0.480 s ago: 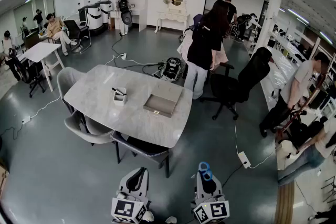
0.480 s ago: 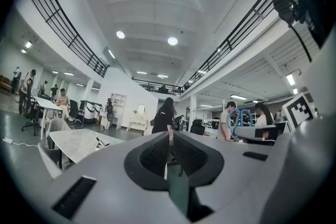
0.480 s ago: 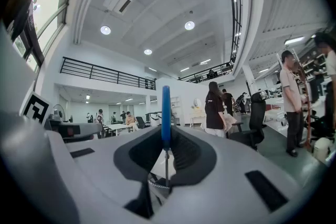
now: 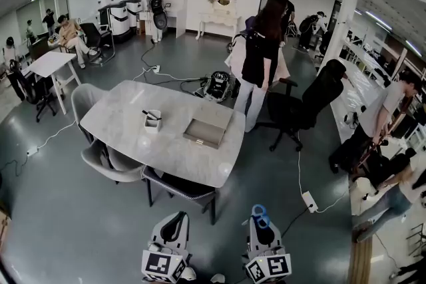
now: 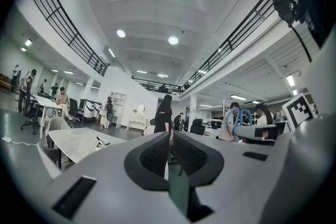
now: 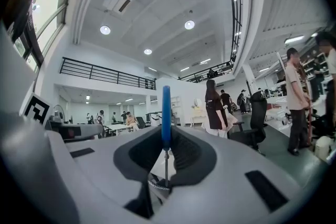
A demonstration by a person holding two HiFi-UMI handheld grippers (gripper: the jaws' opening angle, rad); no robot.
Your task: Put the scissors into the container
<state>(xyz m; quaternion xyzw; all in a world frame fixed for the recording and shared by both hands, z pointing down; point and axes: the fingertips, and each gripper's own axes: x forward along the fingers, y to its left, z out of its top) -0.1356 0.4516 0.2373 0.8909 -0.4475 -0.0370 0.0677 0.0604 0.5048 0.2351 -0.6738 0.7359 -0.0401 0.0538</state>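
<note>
The right gripper (image 4: 261, 226) is clamped on the scissors (image 4: 258, 213), whose blue handle stands up between the jaws (best seen in the right gripper view, scissors (image 6: 166, 113)). The left gripper (image 4: 175, 223) is beside it, jaws drawn nearly together on nothing. Both are well short of the table (image 4: 126, 113), with bare floor (image 4: 80, 223) between. A chair (image 4: 181, 188) is tucked under the table's near edge. On the top, a cup (image 4: 152, 122) sits left of middle and an open box (image 4: 205, 132) right of it, both apart and clear of every edge. A person (image 4: 261, 50) stands past the far right corner.
</note>
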